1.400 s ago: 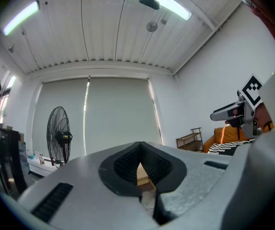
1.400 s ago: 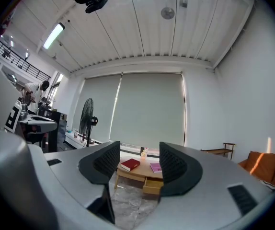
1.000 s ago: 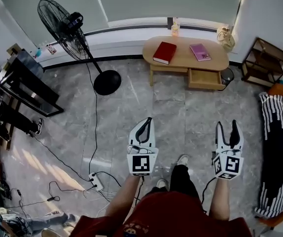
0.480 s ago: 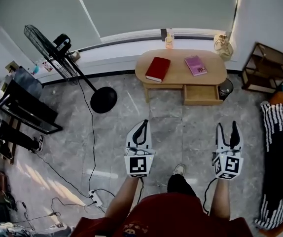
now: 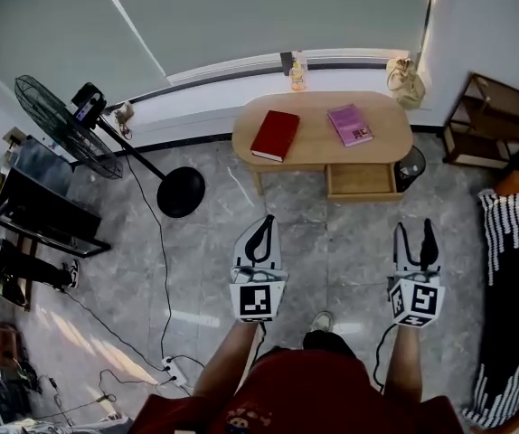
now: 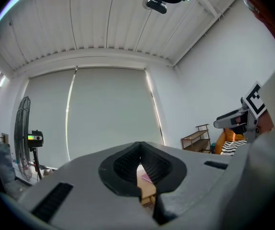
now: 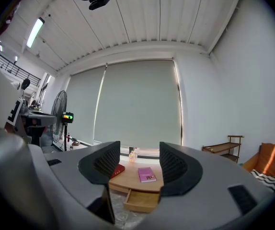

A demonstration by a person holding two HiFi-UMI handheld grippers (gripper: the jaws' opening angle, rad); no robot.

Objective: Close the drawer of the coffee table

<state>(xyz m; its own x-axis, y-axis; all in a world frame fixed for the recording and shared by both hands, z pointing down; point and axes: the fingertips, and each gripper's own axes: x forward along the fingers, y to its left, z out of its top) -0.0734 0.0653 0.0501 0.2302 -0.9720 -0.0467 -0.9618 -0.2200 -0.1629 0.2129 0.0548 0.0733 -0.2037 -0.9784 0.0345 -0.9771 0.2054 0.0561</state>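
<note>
Well beyond right hand-held gripper (image 5: 417, 231) lies the drawer (image 5: 362, 179).

The oval wooden coffee table (image 5: 312, 143) is pale brown, and so is its wooden drawer (image 5: 362, 180). On the table lie a flat red book (image 5: 275, 135) and a thin pink book (image 5: 350, 124). Right of the table, a soft throw (image 5: 504, 260) has black-and-white stripes.

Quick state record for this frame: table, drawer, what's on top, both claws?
coffee table: under the window, ahead of the person
drawer: pulled out, looks empty
on top: red book, pink book, small bottle at the back edge
left claw: shut, empty
right claw: open, empty, roughly facing the drawer, well short of it
</note>
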